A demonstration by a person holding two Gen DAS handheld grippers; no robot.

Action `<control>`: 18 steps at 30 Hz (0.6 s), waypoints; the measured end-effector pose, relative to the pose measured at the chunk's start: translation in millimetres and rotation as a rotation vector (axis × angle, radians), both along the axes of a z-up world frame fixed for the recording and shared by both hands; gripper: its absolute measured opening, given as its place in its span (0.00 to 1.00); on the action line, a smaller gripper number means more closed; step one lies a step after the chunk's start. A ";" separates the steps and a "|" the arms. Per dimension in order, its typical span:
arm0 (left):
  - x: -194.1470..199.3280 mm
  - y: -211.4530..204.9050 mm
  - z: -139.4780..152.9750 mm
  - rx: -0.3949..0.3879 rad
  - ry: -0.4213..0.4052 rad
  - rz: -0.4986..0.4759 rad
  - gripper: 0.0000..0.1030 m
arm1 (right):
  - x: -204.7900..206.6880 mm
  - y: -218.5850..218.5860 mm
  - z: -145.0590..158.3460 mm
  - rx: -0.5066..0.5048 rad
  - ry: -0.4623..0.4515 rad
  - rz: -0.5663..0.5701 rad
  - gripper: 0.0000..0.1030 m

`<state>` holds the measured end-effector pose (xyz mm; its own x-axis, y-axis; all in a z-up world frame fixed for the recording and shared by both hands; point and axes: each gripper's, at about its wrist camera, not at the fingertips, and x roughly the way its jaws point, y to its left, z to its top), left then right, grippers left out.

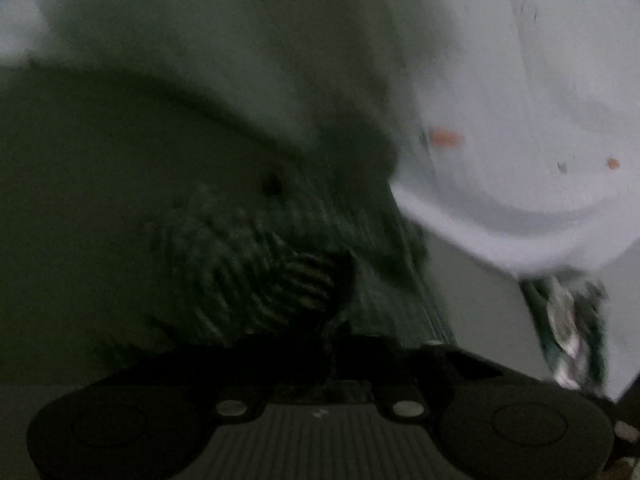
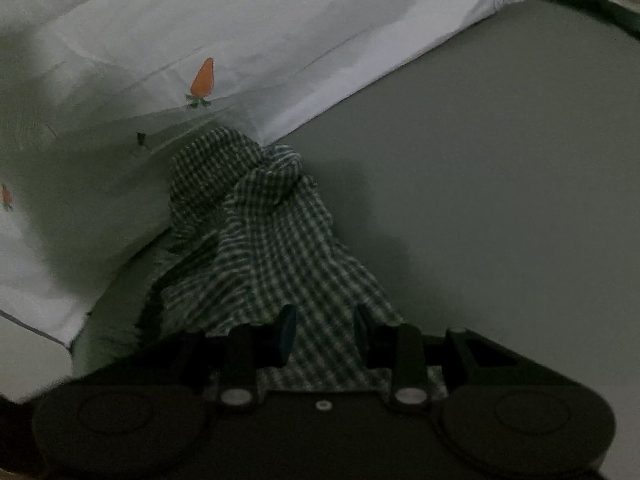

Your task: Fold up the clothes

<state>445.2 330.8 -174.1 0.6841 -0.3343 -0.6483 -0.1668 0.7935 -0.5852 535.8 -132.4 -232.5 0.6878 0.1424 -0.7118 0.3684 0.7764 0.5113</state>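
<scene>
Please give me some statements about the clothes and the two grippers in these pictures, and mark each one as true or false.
1. The white garment has orange carrot prints. True.
2. The right gripper has checked cloth between its fingers. True.
3. The checked cloth is red and yellow. False: it is dark green and white.
4. The checked cloth lies flat and neatly folded. False: it is bunched up.
5. The surface beside the clothes is plain grey. True.
</scene>
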 end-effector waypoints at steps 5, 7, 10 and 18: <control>-18.1 -2.6 -3.4 -0.103 0.046 0.030 0.42 | 0.5 4.1 -3.4 0.211 -0.078 0.019 0.32; -23.3 2.3 -1.7 -0.128 0.051 0.058 0.49 | 7.6 10.0 -7.6 0.303 -0.106 0.031 0.33; -30.2 18.8 -1.0 -0.159 0.096 0.115 0.51 | 22.3 25.6 -16.6 0.435 -0.129 0.059 0.33; -34.9 42.1 -16.7 -0.138 0.232 0.213 0.51 | 69.5 75.6 -32.4 0.442 -0.087 0.190 0.33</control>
